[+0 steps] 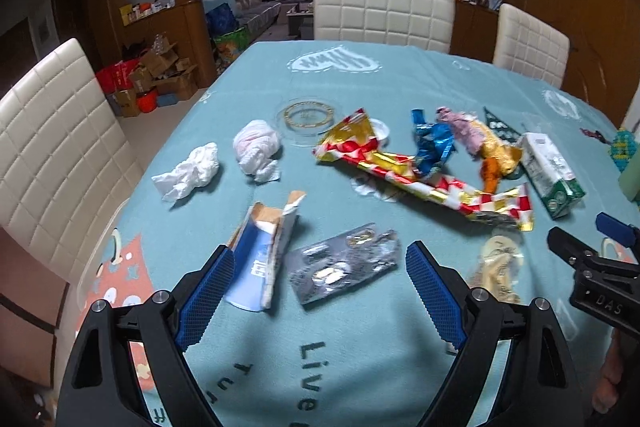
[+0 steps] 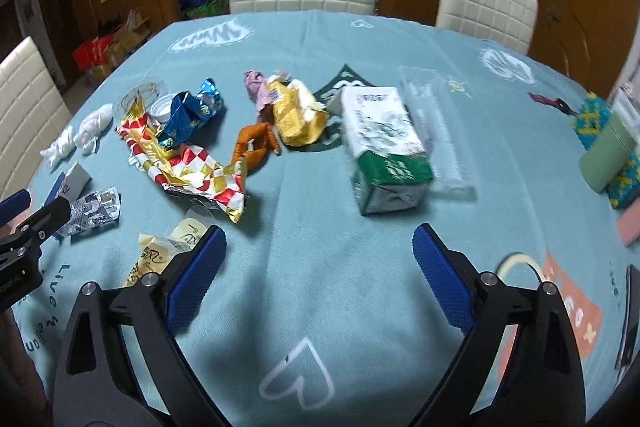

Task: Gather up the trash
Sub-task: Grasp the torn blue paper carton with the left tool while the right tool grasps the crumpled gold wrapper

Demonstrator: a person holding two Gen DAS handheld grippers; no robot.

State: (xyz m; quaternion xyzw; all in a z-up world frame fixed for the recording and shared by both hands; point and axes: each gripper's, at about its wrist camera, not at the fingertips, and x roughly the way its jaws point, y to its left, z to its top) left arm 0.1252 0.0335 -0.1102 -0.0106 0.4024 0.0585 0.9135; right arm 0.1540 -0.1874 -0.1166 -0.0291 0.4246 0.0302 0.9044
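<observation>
Both claws hang over the teal tabletop (image 1: 360, 75) with nothing lifted yet, so this reads as the approach before a first pick. Far left lie two crumpled white tissues (image 1: 188, 173), then a torn blue-and-white box (image 1: 262, 259) and a silver blister pack (image 1: 344, 267), and right there sits the left claw (image 1: 320, 267), jaws spread wide and empty, framing those two pieces. Moving along, a red-and-gold checked wrapper (image 2: 188, 171), a blue foil wrapper (image 2: 192, 115), a yellow packet (image 2: 296, 115) and a green-and-white carton (image 2: 384, 143) are scattered mid-table. The right claw (image 2: 318, 257) is also wide apart, empty, over bare cloth with the carton ahead and a pale yellow wrapper (image 2: 160, 251) beside its left finger. Next, probably, each claw drops lower and pinches flat against the cloth.
</observation>
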